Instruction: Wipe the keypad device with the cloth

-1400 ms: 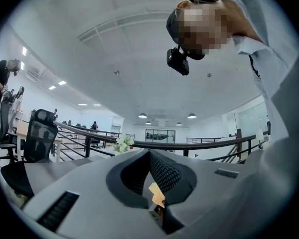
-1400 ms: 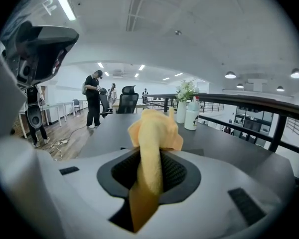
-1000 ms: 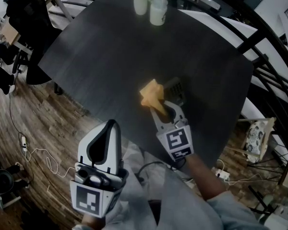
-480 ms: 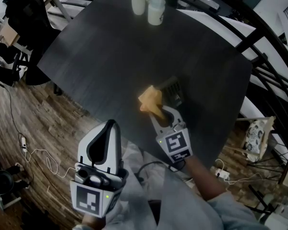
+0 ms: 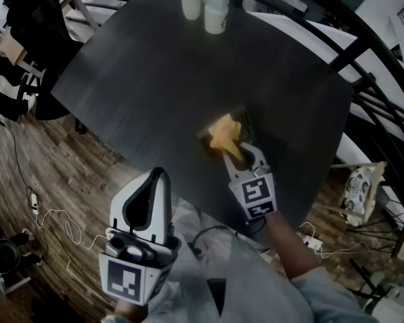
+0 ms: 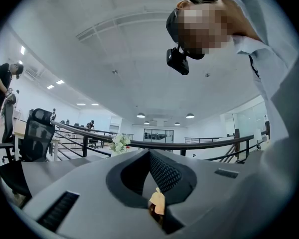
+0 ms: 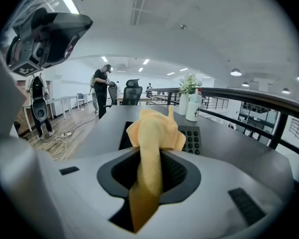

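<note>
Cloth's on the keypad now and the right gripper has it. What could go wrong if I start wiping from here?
1. Nothing steadies the keypad device: the left gripper is shut, empty and back off the table, so a wipe may push the device along.
2. The right gripper holds the cloth as a narrow bunch, so the keys to its right would likely be missed.

2 grippers: left gripper [image 5: 157,175], right gripper [image 5: 237,148]. 1 orange cloth [image 5: 223,130]. 1 keypad device [image 7: 193,138]. 1 table [image 5: 141,66]. 1 white vase [image 5: 191,3], 1 white bottle [image 5: 215,17]. 1 office chair [image 5: 50,20].
</note>
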Demonstrator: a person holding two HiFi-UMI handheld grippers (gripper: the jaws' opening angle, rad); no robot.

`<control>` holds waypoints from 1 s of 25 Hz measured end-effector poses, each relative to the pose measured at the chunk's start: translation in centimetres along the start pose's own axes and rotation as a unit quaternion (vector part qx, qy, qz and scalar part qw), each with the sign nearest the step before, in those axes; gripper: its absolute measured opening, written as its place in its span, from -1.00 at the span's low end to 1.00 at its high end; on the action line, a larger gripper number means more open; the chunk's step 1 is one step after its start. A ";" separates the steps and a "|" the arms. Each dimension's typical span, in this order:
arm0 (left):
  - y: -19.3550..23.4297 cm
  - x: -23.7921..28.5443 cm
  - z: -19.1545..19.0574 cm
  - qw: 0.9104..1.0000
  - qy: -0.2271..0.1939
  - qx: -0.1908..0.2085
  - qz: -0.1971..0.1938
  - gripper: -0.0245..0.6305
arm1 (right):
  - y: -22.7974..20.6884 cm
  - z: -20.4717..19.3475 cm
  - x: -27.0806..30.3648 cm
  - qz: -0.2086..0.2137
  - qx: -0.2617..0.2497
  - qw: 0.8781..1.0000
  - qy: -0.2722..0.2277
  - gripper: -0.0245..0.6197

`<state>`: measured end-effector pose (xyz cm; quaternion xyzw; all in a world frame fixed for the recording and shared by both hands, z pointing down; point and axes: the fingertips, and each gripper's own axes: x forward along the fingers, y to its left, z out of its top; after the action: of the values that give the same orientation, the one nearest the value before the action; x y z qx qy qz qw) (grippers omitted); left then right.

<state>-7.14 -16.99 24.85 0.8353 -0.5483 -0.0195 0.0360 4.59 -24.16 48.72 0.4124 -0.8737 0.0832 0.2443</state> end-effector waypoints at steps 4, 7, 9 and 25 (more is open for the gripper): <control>-0.3 0.2 -0.1 1.000 0.003 0.001 -0.003 -0.89 | -1.5 -0.7 -0.1 -0.017 0.005 1.000 0.005 -0.61; -0.3 0.3 -0.2 1.000 0.003 0.000 -0.004 -0.89 | -2.6 -1.4 -0.1 -0.029 0.026 0.999 0.009 -0.61; -0.3 0.4 -0.2 1.000 0.003 0.000 -0.006 -0.88 | -3.1 -1.9 -0.2 -0.036 0.033 0.999 0.012 -0.61; -0.4 1.0 -0.8 1.000 0.015 0.001 -0.018 -0.88 | -7.6 -5.5 -1.2 -0.090 0.126 0.988 0.017 -0.61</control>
<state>-6.26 -17.75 25.62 0.8455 -0.5322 -0.0075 0.0429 12.96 -26.37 52.46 0.5150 -0.8116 0.1771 0.2115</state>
